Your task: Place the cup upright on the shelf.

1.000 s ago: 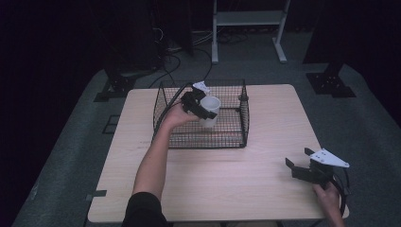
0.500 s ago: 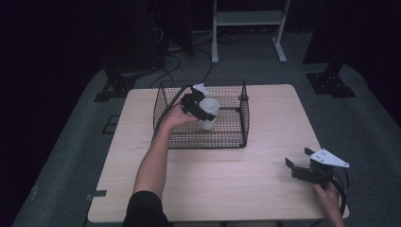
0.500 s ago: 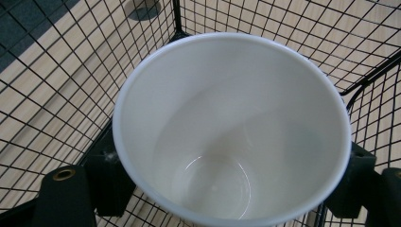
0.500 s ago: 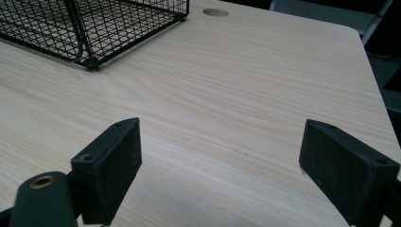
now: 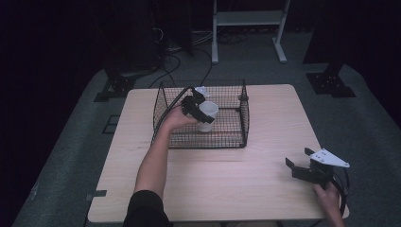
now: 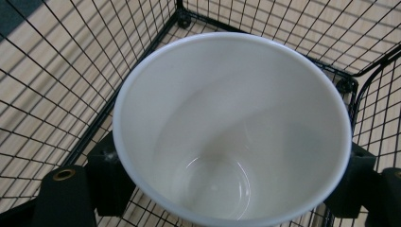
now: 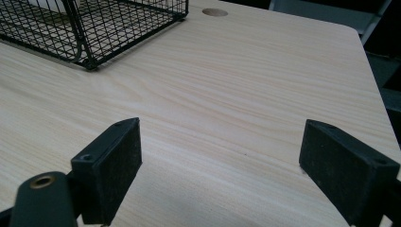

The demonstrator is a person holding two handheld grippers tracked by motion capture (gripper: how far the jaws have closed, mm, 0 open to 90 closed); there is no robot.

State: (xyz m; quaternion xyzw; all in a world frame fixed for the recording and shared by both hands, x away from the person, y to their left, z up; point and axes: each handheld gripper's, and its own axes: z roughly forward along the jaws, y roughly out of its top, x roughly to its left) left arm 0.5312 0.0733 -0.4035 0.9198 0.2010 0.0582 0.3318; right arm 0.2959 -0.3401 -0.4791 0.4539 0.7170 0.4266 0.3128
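A white paper cup (image 5: 207, 115) sits upright inside the black wire basket (image 5: 236, 138) in the middle of the table, with my left gripper (image 5: 197, 109) shut on it. In the left gripper view the empty cup (image 6: 231, 127) is seen from above, a black pad (image 6: 109, 177) pressed against each side of it, basket mesh all around. My right gripper (image 5: 299, 163) rests near the table's front right corner, held by a hand. Its jaws stand wide open over bare wood in the right gripper view (image 7: 231, 165), nothing between them.
The light wooden table (image 5: 236, 189) has a round cable hole (image 7: 214, 12) near its far edge. The basket corner (image 7: 90, 59) lies ahead and left of my right gripper. Dark stands, cables and a white frame (image 5: 246, 19) sit on the floor behind.
My left gripper and the cup have shifted slightly within the basket. The right gripper has not moved.
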